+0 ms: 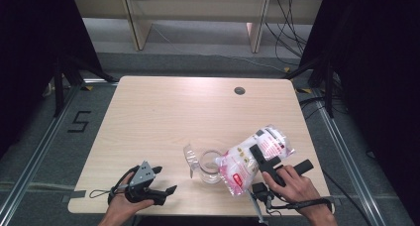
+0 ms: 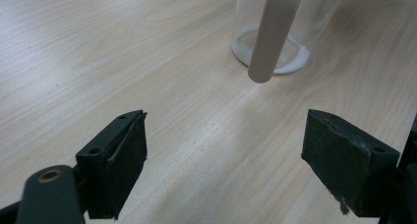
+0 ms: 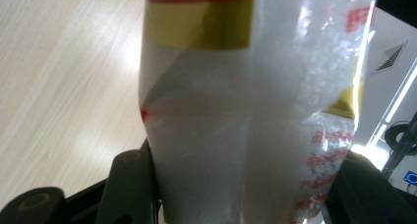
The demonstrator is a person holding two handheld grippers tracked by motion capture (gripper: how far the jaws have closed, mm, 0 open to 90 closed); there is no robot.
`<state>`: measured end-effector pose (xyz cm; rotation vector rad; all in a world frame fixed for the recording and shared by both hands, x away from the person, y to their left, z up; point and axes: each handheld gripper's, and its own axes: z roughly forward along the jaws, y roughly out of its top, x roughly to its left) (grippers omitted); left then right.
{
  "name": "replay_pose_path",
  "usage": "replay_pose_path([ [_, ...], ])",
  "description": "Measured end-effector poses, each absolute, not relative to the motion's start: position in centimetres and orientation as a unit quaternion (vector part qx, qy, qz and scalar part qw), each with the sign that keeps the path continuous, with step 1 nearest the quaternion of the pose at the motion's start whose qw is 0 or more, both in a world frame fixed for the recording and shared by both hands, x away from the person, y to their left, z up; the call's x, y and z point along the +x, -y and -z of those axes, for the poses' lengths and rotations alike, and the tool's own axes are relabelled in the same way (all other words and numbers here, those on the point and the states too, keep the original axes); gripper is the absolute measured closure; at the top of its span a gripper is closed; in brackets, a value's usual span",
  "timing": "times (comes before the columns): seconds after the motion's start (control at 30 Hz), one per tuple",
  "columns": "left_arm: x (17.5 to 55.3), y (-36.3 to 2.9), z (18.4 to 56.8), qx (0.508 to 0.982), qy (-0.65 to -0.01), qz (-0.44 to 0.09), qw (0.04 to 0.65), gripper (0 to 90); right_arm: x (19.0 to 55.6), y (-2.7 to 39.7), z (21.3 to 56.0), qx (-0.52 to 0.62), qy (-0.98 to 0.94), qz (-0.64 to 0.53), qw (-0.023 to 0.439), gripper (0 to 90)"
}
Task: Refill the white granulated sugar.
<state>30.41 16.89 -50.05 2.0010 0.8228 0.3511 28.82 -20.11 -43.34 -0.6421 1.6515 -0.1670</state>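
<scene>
My right gripper [image 1: 251,155] is shut on a clear bag of white grains [image 1: 252,159] with red print. It holds the bag tilted, lower end down beside the mouth of a clear glass jar [image 1: 210,165]. In the right gripper view the bag [image 3: 236,111] sits pinched between both jaws of that gripper [image 3: 241,189]. The jar [image 2: 287,22] has a thin layer of white grains on its bottom, and a pale rod-like piece [image 2: 273,32] hangs in front of it. My left gripper [image 1: 167,180] rests open near the table's front edge, left of the jar, with bare table between the jaws of this gripper [image 2: 223,170].
A clear lid-like piece [image 1: 190,156] stands at the jar's left side. The wooden table [image 1: 163,112] has a round cable hole [image 1: 239,90] at the back right. Cables trail from both grippers over the front edge.
</scene>
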Motion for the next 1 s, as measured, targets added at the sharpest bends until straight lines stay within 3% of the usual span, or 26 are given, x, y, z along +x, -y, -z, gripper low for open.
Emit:
replay_pose_path([
  [1.0,30.57,-16.96,50.24,0.809,-0.335,-0.141,0.462,16.8,28.99,20.05,42.98,-0.296,-0.725,0.091,0.616,50.8],
])
